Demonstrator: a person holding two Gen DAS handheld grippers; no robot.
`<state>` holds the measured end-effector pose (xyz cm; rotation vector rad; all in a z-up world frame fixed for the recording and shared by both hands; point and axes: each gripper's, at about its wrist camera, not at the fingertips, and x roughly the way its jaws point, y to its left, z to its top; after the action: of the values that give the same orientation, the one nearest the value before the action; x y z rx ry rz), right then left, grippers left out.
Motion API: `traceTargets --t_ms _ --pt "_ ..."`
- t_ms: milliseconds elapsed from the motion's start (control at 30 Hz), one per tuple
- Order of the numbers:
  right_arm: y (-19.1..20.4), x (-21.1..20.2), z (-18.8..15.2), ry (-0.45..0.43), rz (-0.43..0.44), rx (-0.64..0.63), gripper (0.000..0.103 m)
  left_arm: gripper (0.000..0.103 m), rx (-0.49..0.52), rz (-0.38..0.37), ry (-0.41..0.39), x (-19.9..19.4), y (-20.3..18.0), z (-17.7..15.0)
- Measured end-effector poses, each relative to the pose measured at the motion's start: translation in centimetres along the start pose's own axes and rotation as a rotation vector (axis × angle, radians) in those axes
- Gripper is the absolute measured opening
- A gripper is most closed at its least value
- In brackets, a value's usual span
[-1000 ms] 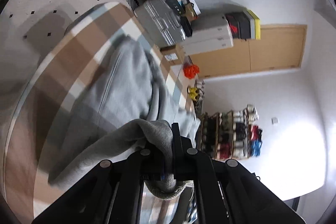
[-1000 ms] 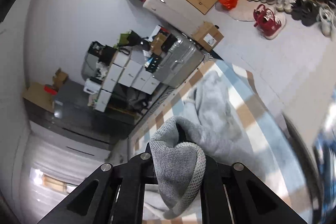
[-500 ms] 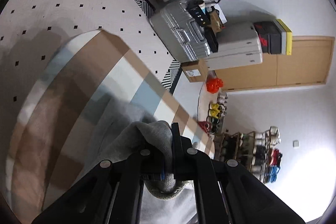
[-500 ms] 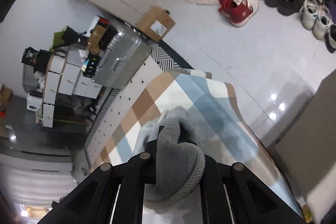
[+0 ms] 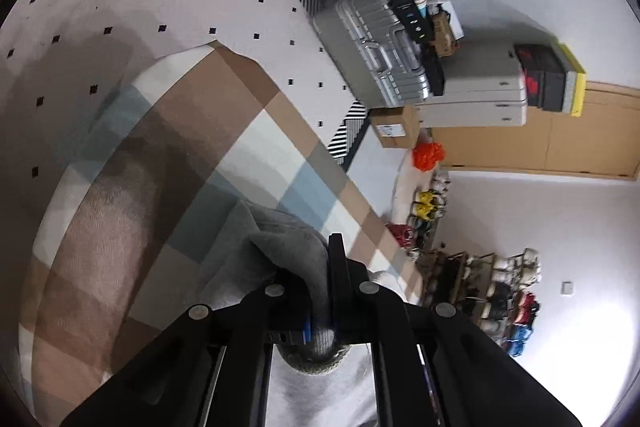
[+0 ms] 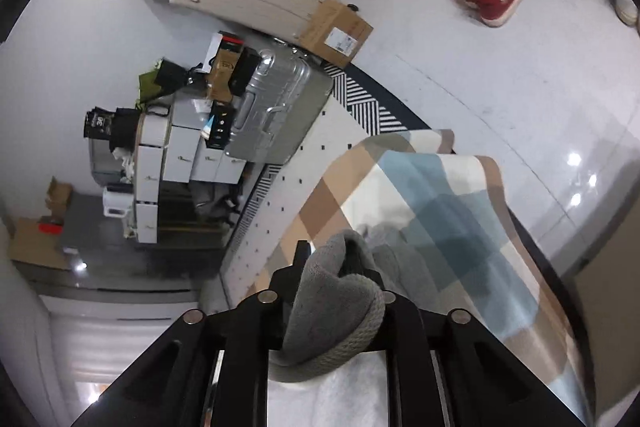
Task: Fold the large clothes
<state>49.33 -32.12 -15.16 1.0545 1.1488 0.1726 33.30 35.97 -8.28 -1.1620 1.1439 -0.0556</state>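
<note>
Jaws of the left gripper [image 5: 320,291] clamp the grey garment's [image 5: 280,247] ribbed hem while the right gripper's [image 6: 340,283] jaws are opening around it, laid over the checked blanket [image 6: 460,211], so this fold seems nearly placed, further folds remaining.

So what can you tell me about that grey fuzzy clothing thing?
The grey garment looks like soft, thick fleece or sweatshirt knit with a ribbed, rolled hem. It lies bunched and folded over on the checked blanket of brown, cream and blue squares. The left hand-held gripper pinches one bunch of its edge. A second bunch sits between the fingers of the right hand-held gripper, whose jaws are opening. Most of it is hidden, so what kind of garment it is can't be told.
</note>
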Motion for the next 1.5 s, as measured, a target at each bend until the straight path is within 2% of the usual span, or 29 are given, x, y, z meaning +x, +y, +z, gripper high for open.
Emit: traceTargets --t_ms 33,67,100,133,167,200,233,267,333,367,433,500,533,600,667,700,800,900,1000,1033,1100,1167,1200,1300,1367,1433,1500 --pt "-0.4 -0.5 -0.2 0.014 -0.017 0.021 0.023 0.003 0.007 0.004 0.001 0.1 -0.3 0.2" --pt "-0.8 -0.9 -0.3 0.029 -0.055 0.043 0.036 0.005 0.021 0.013 0.005 -0.1 -0.8 0.1" --pt "-1.2 -1.5 -0.3 0.008 -0.075 0.071 0.049 0.006 0.035 0.023 0.0 -0.4 -1.3 -0.1" --pt "-1.4 -3.0 -0.2 -0.066 -0.079 0.091 0.082 0.01 0.04 0.037 -0.025 -0.8 -1.9 0.1" --pt "-1.5 -4.1 -0.2 -0.121 -0.075 0.101 0.1 0.018 0.046 0.034 -0.044 -1.6 -2.3 -0.1" --pt "-1.4 -5.8 -0.2 -0.199 -0.064 0.11 0.101 0.025 0.048 0.027 -0.049 -1.8 -2.7 0.0" --pt "-1.2 -6.8 -0.2 -0.24 -0.067 0.1 0.101 0.047 0.055 0.029 -0.07 -2.4 -3.1 0.0" --pt "-0.8 -7.3 -0.3 -0.255 -0.08 0.074 0.101 0.072 0.073 0.039 -0.129 -3.5 -3.6 -0.2" --pt "0.5 -7.1 -0.7 -0.227 -0.094 -0.008 0.101 0.086 0.112 0.058 -0.221 -5.2 -4.6 -0.5" --pt "1.2 -6.6 -1.3 -0.184 -0.099 -0.055 0.101 0.086 0.128 0.054 -0.237 -6.0 -5.0 -0.8" --pt "1.8 -5.7 -2.6 -0.126 -0.131 -0.13 0.101 0.087 0.151 0.053 -0.219 -6.5 -5.6 -1.6" --pt "2.9 -4.0 -4.8 -0.04 -0.19 -0.274 0.101 0.087 0.198 0.084 -0.166 -6.4 -5.9 -3.7" --pt "3.2 -3.3 -6.4 -0.01 -0.246 -0.352 0.101 0.087 0.218 0.097 -0.145 -6.0 -5.8 -4.7" --pt "3.0 -2.7 -9.3 0.03 -0.303 -0.44 0.101 0.087 0.262 0.128 -0.087 -5.2 -5.1 -8.0" --pt "2.0 -2.6 -12.5 0.071 -0.276 -0.467 0.101 0.087 0.276 0.159 -0.037 -4.0 -4.1 -10.9" --pt "1.3 -3.0 -14.2 0.081 -0.245 -0.462 0.101 0.087 0.273 0.143 -0.014 -3.5 -3.6 -12.1" --pt "-0.8 -4.4 -18.8 0.115 -0.103 -0.413 0.101 0.087 0.22 0.098 0.063 -2.2 -0.8 -17.2" --pt "-2.6 -5.8 -22.3 0.094 0.021 -0.343 0.103 0.087 0.202 0.085 0.116 -0.9 2.1 -21.7" --pt "-4.8 -6.1 -24.9 0.107 0.079 -0.312 0.103 0.087 0.149 0.076 0.087 -0.8 5.3 -24.2" --pt "-5.6 -6.0 -25.6 0.11 0.071 -0.301 0.103 0.086 0.118 0.066 0.082 -0.6 6.0 -24.3" --pt "-7.5 -5.2 -26.0 0.115 0.067 -0.249 0.103 0.086 0.036 -0.001 0.06 -0.1 7.9 -24.2" --pt "-8.7 -4.7 -25.1 0.099 0.069 -0.195 0.103 0.085 0.011 0.018 0.056 0.6 8.7 -23.8" --pt "-9.6 -4.2 -24.3 0.084 0.075 -0.143 0.103 0.085 -0.017 -0.007 0.047 1.0 9.2 -23.3" --pt "-10.5 -2.5 -22.6 0.094 0.149 -0.066 0.103 0.085 -0.06 -0.029 0.036 1.3 10.4 -22.9" --pt "-10.3 -2.3 -22.2 0.058 0.148 -0.053 0.103 0.085 -0.08 -0.027 0.015 1.6 10.9 -22.0" --pt "-9.6 -1.6 -21.6 0.04 0.133 -0.068 0.103 0.086 -0.101 -0.072 -0.013 1.5 11.3 -21.6" --pt "-8.5 -1.0 -21.4 0.031 0.099 -0.099 0.103 0.086 -0.097 -0.075 -0.038 1.1 11.5 -20.7"
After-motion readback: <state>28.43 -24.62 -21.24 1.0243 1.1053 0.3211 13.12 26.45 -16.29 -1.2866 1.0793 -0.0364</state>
